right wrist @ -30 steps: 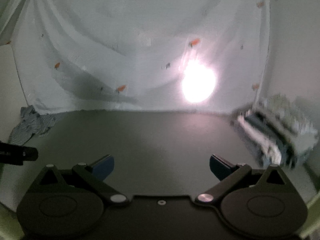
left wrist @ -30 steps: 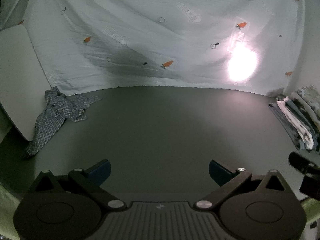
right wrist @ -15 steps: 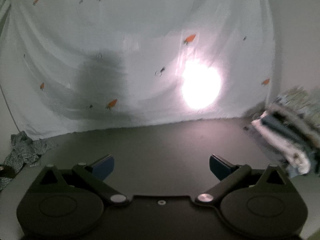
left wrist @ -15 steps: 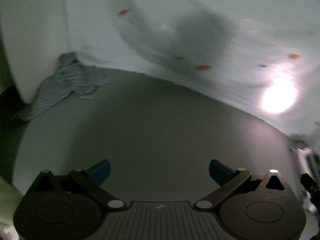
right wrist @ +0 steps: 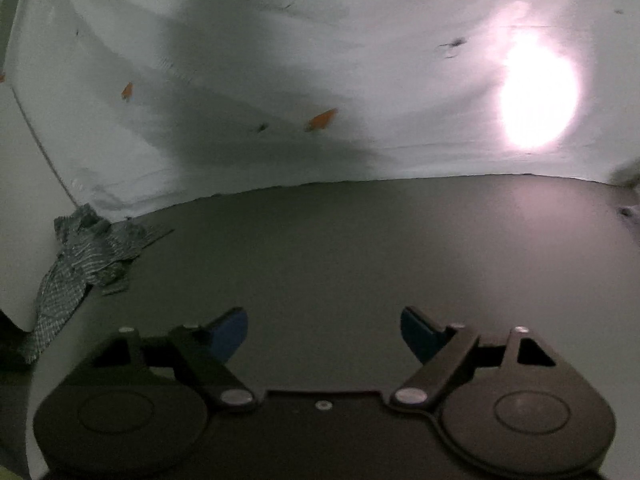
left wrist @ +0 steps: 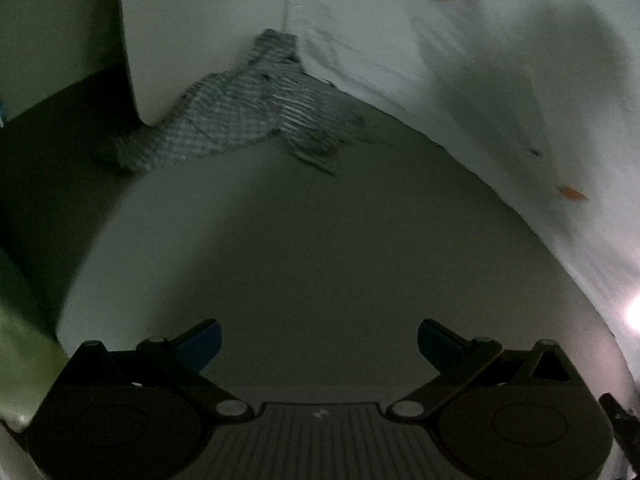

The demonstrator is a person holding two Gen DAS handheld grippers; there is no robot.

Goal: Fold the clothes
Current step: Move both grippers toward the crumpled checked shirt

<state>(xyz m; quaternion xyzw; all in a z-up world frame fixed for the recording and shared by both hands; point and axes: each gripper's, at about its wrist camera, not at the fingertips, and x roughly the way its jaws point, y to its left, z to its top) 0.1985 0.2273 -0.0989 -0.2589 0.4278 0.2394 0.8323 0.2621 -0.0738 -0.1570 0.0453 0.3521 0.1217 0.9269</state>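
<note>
Shirt (left wrist: 236,120) checked grey, crumpled by backdrop | left gripper (left wrist: 318,340) jaws spread, empty | right gripper (right wrist: 324,328) jaws closing, empty

Both views dim, greenish cast. Right wrist: blown-out glare spot (right wrist: 538,98) at 2 o'clock on white sheet (right wrist: 280,60); broad soft shadow (right wrist: 248,80) at 11. Motion blur throughout, fisheye bending, black corners.

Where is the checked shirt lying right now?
The checked shirt lies crumpled at the table's far left corner, against the white board and the carrot-print sheet.
</note>
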